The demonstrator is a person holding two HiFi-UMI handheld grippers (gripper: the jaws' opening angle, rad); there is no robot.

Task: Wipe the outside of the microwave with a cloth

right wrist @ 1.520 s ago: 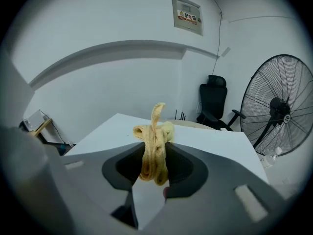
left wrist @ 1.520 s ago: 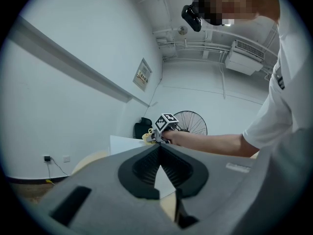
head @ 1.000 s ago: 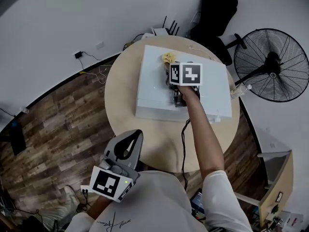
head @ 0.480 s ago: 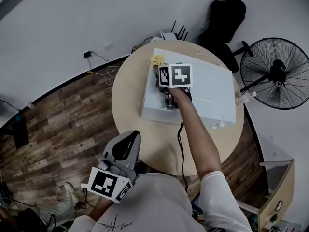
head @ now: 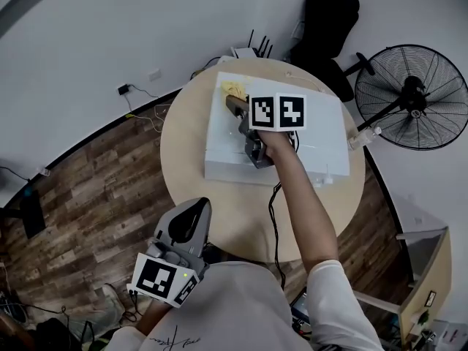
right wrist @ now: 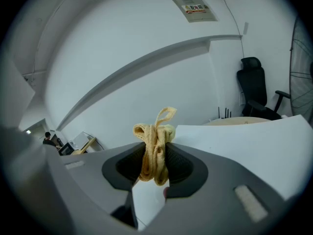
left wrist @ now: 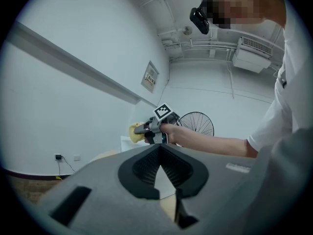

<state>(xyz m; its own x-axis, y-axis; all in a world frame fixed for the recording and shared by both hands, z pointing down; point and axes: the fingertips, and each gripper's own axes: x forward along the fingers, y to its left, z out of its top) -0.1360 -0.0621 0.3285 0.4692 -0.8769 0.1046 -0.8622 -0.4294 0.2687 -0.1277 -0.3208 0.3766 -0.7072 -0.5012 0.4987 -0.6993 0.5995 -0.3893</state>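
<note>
The yellow cloth (head: 232, 88) is bunched up at the far left corner of the microwave's (head: 325, 134) white top, pinched between the jaws of the right gripper (head: 237, 102), which are clamped tight on it. In the right gripper view the cloth (right wrist: 155, 131) stands in folded loops between the two dark pads, one loop sticking up above them, with the white top of the microwave running off to the right. The microwave sits on a round, light wooden table (head: 183, 145). The left gripper (head: 199, 209) is held low, close to the person's body and well apart from the microwave, its jaws closed together on nothing. A fan (head: 409, 97) and a black chair (head: 325, 20) stand beyond the table, over a wooden floor (head: 88, 196).
</note>
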